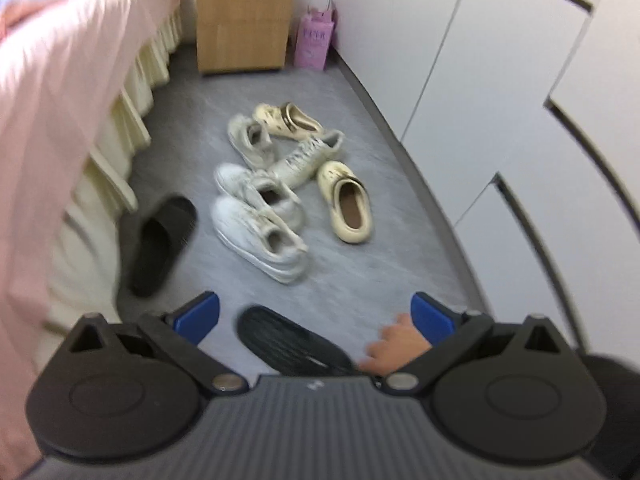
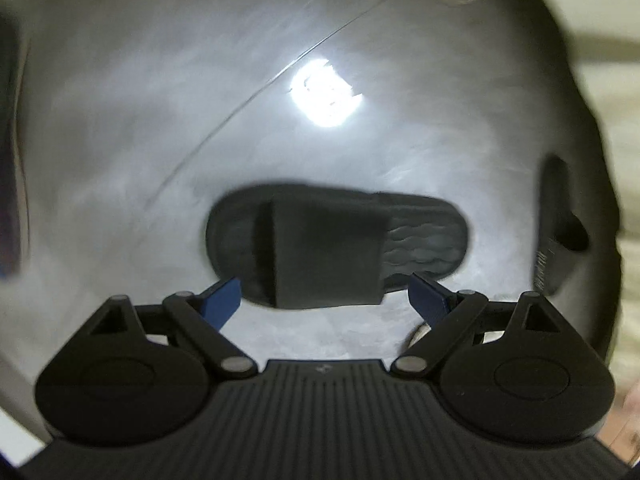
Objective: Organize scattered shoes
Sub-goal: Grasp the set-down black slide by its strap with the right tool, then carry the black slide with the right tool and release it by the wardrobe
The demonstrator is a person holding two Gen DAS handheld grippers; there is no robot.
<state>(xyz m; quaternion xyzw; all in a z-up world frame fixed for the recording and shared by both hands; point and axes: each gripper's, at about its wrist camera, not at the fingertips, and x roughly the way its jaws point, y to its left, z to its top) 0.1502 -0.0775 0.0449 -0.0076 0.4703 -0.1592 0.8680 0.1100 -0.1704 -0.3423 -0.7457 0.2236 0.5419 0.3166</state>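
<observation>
Black slide (image 2: 332, 240) lies just beyond spread right gripper (image 2: 324, 294) fingertips

Shoe pile (image 1: 280, 184) mid-floor — bed (image 1: 60, 100) left, wardrobe (image 1: 500, 80) right, cabinet (image 1: 244, 12) behind.

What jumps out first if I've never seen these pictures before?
A jumble of pale sneakers and cream clogs on the grey floor beside the pink-covered bed. Close up, the open right gripper hovers over a black slide sandal.
</observation>
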